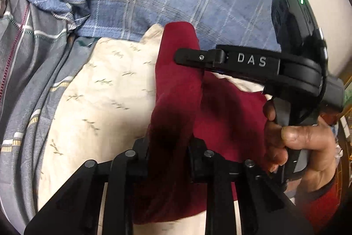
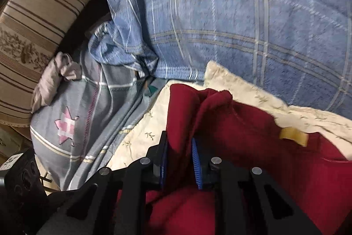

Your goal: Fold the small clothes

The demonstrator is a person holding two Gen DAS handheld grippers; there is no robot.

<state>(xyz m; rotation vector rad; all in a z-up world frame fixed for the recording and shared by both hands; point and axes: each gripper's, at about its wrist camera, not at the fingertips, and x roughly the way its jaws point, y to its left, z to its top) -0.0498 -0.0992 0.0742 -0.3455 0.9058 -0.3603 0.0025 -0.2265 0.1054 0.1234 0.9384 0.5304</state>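
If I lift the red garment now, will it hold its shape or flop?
Likely flop: the red garment already drapes in soft folds over the cream sheet. It looks fleecy, so probably not slippery. Both the left claw and right claw pinch it.

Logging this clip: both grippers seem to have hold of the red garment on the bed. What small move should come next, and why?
Probably draw the left gripper and right gripper apart to pull the red garment taut. Both are shut on bunched folds of it, and it lies creased on the cream sheet, so it likely needs flattening before any fold.
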